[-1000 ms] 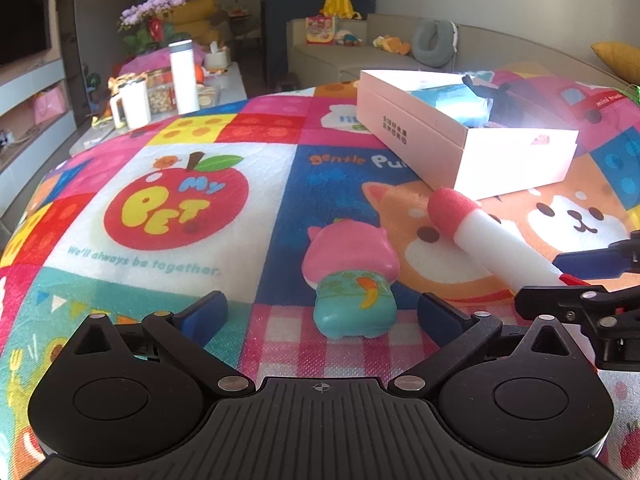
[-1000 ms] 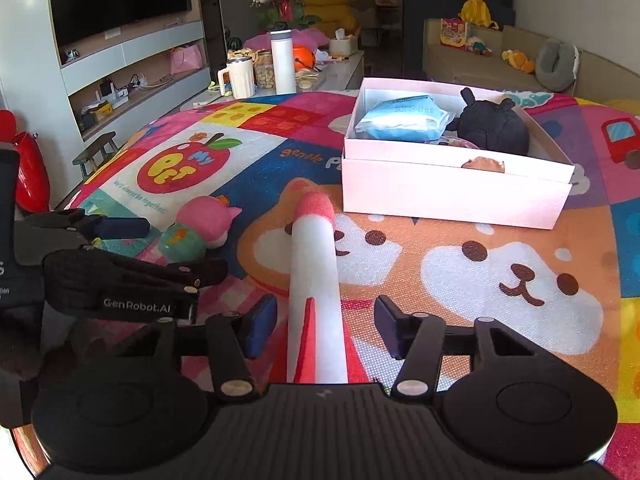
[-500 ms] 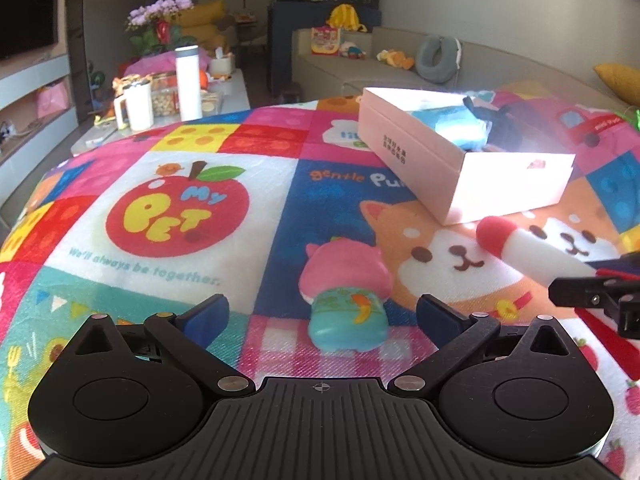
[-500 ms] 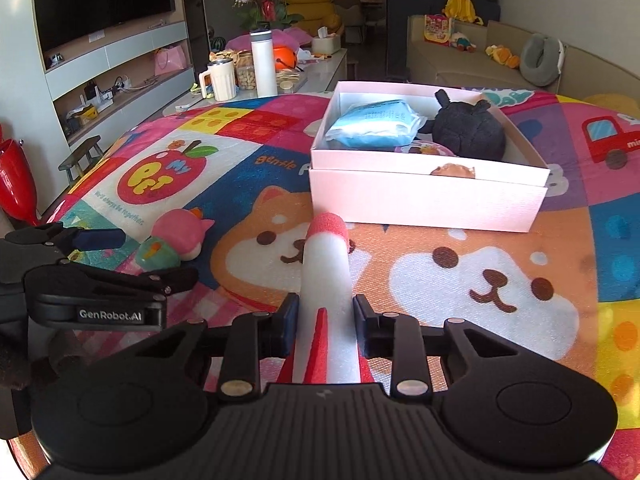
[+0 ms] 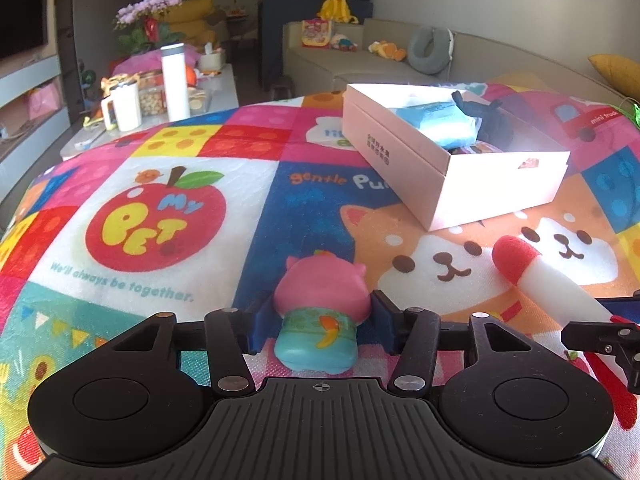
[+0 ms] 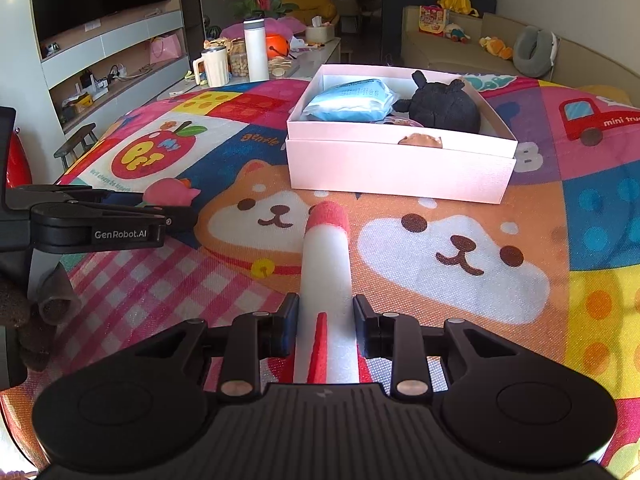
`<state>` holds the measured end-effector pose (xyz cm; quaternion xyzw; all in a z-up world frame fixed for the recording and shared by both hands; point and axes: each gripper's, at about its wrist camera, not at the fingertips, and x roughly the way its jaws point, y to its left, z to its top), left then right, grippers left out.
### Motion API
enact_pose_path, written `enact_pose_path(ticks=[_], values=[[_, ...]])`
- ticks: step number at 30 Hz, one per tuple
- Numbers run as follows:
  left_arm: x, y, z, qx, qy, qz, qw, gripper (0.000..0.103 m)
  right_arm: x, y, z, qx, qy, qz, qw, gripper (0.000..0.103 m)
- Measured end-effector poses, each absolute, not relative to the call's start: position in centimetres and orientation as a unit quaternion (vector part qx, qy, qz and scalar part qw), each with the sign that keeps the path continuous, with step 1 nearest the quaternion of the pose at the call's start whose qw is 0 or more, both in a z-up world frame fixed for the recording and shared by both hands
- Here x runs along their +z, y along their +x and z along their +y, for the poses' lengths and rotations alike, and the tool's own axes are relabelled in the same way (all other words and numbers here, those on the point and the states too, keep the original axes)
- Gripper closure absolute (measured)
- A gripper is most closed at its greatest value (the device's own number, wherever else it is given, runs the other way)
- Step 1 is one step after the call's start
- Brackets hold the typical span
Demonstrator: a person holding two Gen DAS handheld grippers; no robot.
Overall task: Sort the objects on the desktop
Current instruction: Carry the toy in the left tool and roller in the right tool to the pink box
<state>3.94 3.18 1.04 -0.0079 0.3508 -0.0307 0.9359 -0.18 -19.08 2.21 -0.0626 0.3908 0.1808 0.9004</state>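
My left gripper [image 5: 319,326] is shut on a pink and teal squishy toy [image 5: 320,312], with the blue pads against its sides, low over the colourful mat. The toy also shows in the right wrist view [image 6: 170,192]. My right gripper [image 6: 326,326] is shut on a white foam rocket with a red tip [image 6: 326,276], held above the mat and pointing at the pink box [image 6: 400,172]. The rocket shows at the right of the left wrist view [image 5: 552,280]. The box [image 5: 492,188] holds a blue packet [image 6: 350,100] and a black plush [image 6: 444,106].
The patterned mat [image 5: 160,224] covers the table. Behind its far left edge stands a low table with a white bottle [image 6: 256,50], a mug [image 6: 214,68] and jars. A sofa [image 5: 380,64] stands at the back. The left gripper [image 6: 92,224] is at the left of the right wrist view.
Both grippers have closed: the left on the squishy toy, the right on the foam rocket. The right gripper has lifted the rocket and brought it nearer the box.
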Motion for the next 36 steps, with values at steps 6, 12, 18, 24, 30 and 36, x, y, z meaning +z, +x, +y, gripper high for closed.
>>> enact_pose_path(ticks=[6, 12, 18, 24, 30, 36], values=[[1.2, 3.1, 2.1, -0.039, 0.011, 0.353, 0.935, 0.048, 1.9, 0.1, -19.0, 0.187, -0.064, 0.402, 0.894, 0.075], [1.2, 1.3, -0.1, -0.047, 0.043, 0.354, 0.933, 0.048, 1.8, 1.3, -18.4, 0.183, -0.059, 0.402, 0.895, 0.074], [1.0, 0.5, -1.1, -0.060, 0.049, 0.354, 0.932, 0.046, 1.4, 2.5, -17.6, 0.183, -0.062, 0.410, 0.892, 0.074], [0.9, 1.1, -0.8, -0.059, 0.041, 0.356, 0.932, 0.041, 1.8, 2.1, -17.6, 0.186, -0.065, 0.412, 0.890, 0.075], [1.0, 1.1, -0.9, -0.064, 0.045, 0.356, 0.931, 0.048, 2.4, 0.7, -18.4, 0.188, -0.075, 0.411, 0.889, 0.075], [1.5, -0.5, -1.1, -0.075, 0.046, 0.358, 0.930, 0.049, 3.8, -0.3, -21.0, 0.186, -0.062, 0.418, 0.887, 0.075]])
